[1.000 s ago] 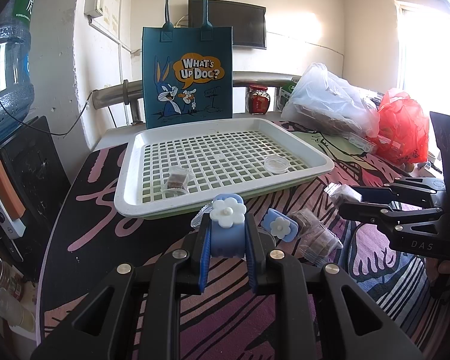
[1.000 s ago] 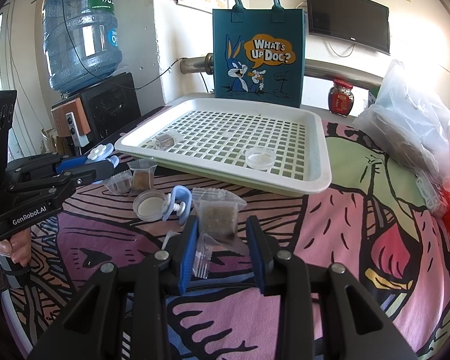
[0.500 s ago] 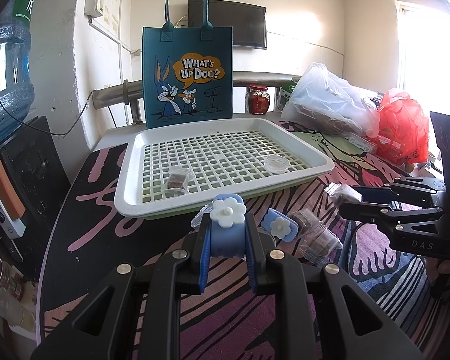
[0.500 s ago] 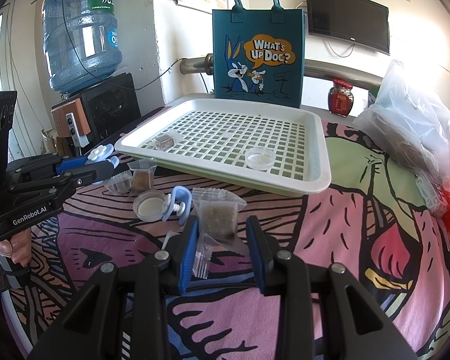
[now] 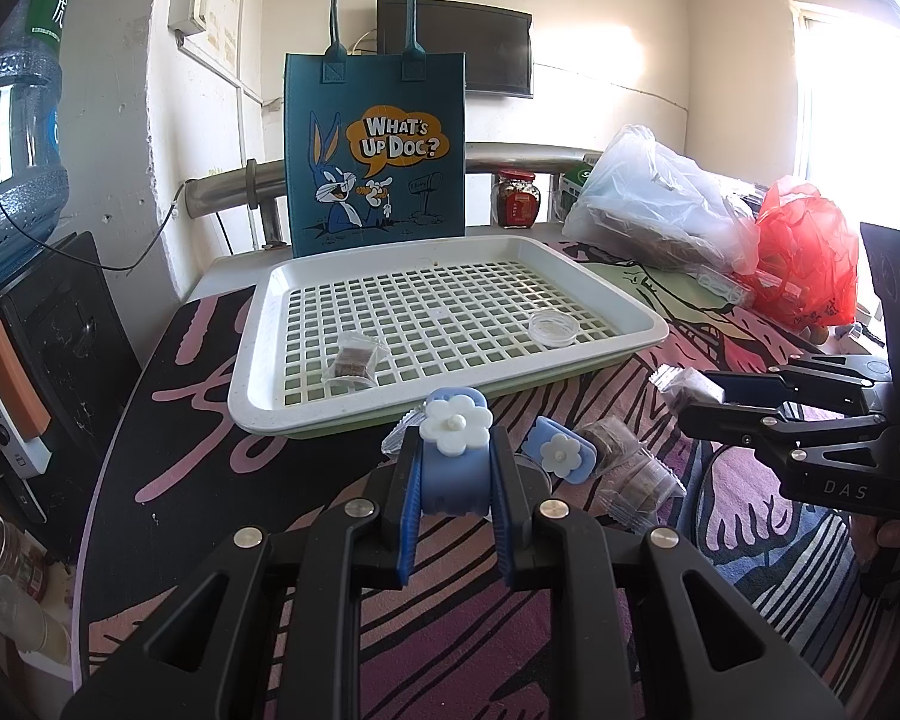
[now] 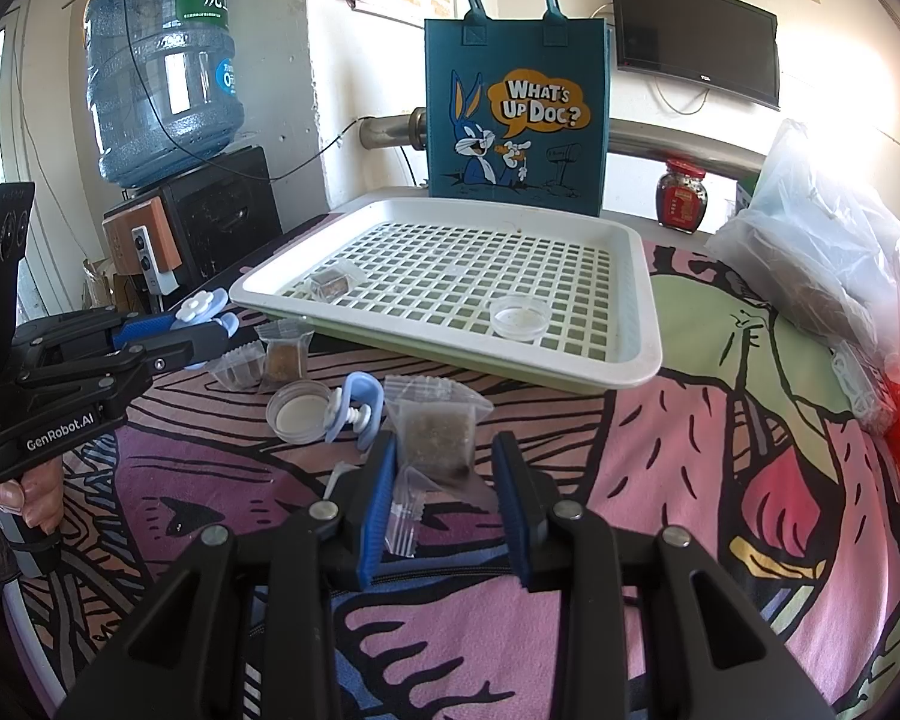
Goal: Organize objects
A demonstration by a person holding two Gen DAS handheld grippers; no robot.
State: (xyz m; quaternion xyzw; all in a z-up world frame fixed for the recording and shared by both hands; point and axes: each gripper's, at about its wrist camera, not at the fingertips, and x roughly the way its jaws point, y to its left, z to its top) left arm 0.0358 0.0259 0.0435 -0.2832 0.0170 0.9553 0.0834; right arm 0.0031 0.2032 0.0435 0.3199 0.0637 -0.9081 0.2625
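My left gripper (image 5: 455,468) is shut on a blue clip with a white flower (image 5: 455,457), held above the cloth just before the white grid tray (image 5: 450,396); it also shows in the right wrist view (image 6: 201,324). My right gripper (image 6: 444,480) is open around a clear bag of brown material (image 6: 438,438) lying on the cloth. The tray holds a small packet (image 5: 353,359) and a clear round dish (image 5: 552,327). A second flower clip (image 5: 559,457), a round lid (image 6: 299,414) and more packets (image 6: 282,354) lie in front of the tray.
A blue Bugs Bunny tote bag (image 5: 375,150) stands behind the tray. A red-lidded jar (image 5: 516,198), a clear plastic bag (image 5: 654,204) and a red bag (image 5: 804,258) sit at the right. A water bottle (image 6: 162,72) on a black dispenser stands at the left.
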